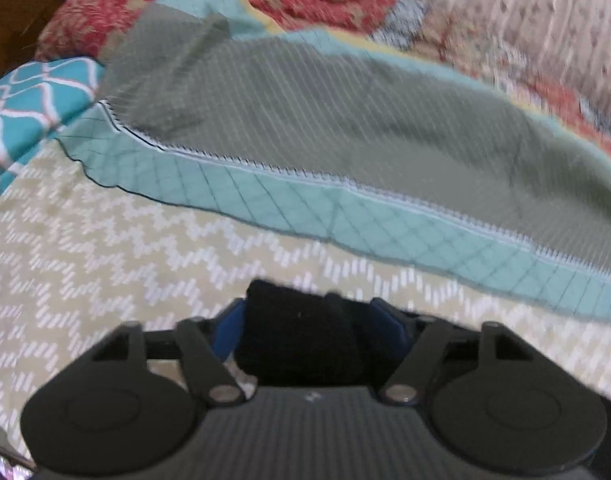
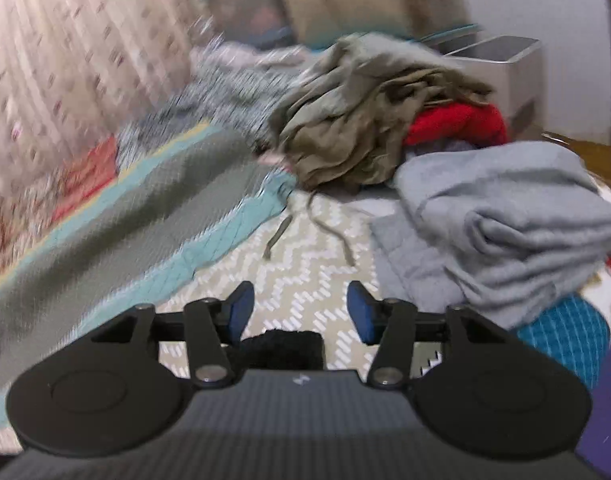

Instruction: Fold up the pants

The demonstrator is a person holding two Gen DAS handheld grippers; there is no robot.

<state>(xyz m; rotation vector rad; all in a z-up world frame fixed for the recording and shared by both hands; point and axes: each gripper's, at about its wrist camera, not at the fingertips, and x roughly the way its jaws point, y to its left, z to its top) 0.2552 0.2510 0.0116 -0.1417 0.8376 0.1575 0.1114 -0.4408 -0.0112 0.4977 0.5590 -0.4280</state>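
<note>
In the left wrist view my left gripper holds a bunch of black cloth between its blue pads, above the beige zigzag bedspread. Its jaws stand fairly wide around the cloth. In the right wrist view my right gripper is open and empty over the bedspread; a bit of the black cloth shows just under it, behind the fingertips. I take the black cloth for the pants; its full shape is hidden.
A grey and teal quilted blanket lies beyond the left gripper and left of the right one. An olive garment pile, a red garment, folded grey cloth and a bin lie ahead right. A curtain hangs behind.
</note>
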